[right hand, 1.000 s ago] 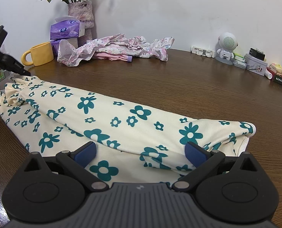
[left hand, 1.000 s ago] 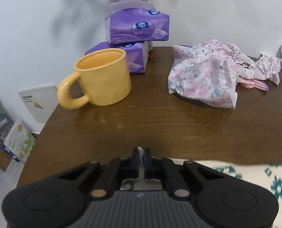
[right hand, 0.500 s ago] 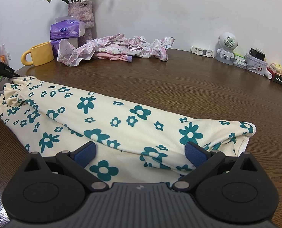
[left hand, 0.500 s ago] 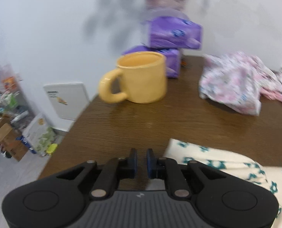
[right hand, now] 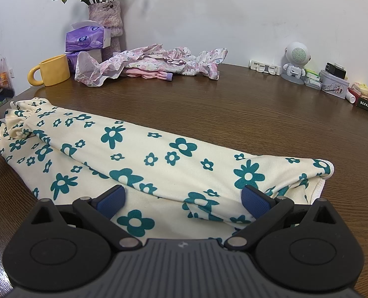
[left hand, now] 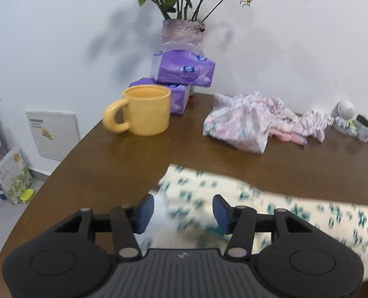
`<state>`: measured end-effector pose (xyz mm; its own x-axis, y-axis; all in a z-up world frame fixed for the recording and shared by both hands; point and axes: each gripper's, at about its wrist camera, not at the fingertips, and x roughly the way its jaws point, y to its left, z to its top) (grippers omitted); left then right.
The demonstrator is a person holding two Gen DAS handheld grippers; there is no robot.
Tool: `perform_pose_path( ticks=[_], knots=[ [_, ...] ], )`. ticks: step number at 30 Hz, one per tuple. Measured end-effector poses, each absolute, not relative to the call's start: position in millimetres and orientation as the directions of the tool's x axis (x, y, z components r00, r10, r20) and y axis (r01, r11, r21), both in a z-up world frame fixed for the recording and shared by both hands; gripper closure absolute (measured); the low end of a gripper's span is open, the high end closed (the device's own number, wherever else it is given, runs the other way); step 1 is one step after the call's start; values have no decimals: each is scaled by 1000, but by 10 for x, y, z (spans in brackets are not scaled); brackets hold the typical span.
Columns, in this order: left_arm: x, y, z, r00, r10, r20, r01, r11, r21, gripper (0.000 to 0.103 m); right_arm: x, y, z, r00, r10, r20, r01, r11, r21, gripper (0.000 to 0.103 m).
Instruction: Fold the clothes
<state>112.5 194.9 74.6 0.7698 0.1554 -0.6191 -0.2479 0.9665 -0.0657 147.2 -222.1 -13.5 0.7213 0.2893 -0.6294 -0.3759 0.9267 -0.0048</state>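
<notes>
No legible text; tissue packs (right hand: 84,40) bear logo, lettering too small to read.

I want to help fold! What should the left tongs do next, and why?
Probably close the left tongs, whose jaws have just been opening, on the cream flowered garment edge lying between them; it lies stretched out, unfolded, on the wooden table.

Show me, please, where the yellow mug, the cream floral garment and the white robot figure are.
Mug (left hand: 148,110): left wrist view, on the front of its body.
Garment (right hand: 139,146): right wrist view, on the flat middle of the cloth.
Robot figure (right hand: 296,57): right wrist view, on its round head.
</notes>
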Motion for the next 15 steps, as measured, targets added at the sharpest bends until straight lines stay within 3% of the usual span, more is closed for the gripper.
perform_pose_path(
  ticks=[12,15],
  knots=[
    [675,2183,495,722,142,-677,-321,935,-147,52,1468,-2223,-135,721,289,-629,-376,927,-5,1],
    [621,2222,482,720,141,-680,-322,935,-147,57,1468,-2221,-134,721,289,-629,-376,927,-5,1]
  ],
)
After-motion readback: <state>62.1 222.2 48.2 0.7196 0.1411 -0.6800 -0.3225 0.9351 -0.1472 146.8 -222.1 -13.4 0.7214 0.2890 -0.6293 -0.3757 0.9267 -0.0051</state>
